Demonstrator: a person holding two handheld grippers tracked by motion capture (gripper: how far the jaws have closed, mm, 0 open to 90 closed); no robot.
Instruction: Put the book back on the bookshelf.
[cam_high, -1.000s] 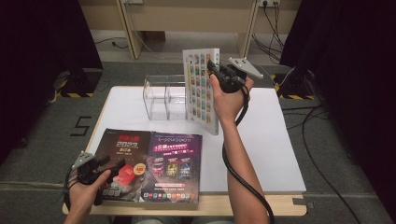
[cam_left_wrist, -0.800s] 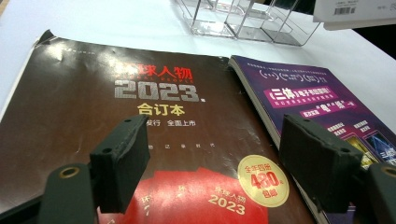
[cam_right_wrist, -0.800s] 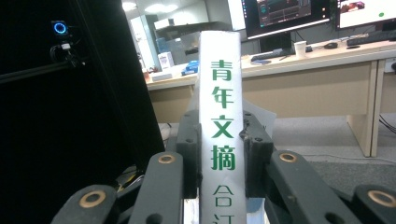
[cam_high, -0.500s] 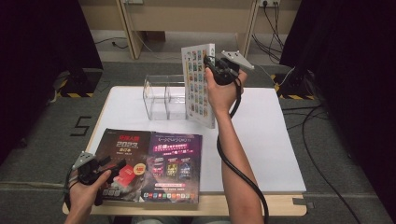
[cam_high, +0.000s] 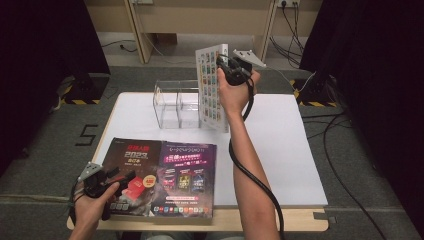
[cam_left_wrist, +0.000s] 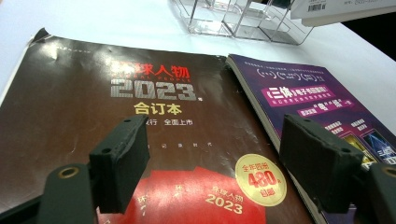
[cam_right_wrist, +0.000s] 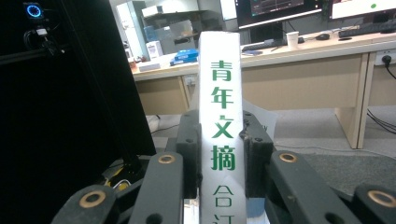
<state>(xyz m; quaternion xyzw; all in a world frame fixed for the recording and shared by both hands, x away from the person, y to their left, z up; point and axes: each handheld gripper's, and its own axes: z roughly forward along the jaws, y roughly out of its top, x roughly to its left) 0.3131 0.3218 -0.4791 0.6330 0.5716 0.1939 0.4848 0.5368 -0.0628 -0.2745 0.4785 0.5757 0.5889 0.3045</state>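
High view — right tongs (cam_high: 227, 65) clamp the white book (cam_high: 212, 85) upright; left tongs (cam_high: 122, 179) gape.

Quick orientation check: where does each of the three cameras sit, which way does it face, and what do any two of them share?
High view: above the near table edge, looking forward and down; both forearms, left gripper, right gripper.
Left gripper view: low over the brown magazine, facing the clear organizer; its open jaws.
Right gripper view: looks level along jaws clamping the white book by its spine, toward office desks.
Shared: the high view also shows that white book, magazine and organizer.
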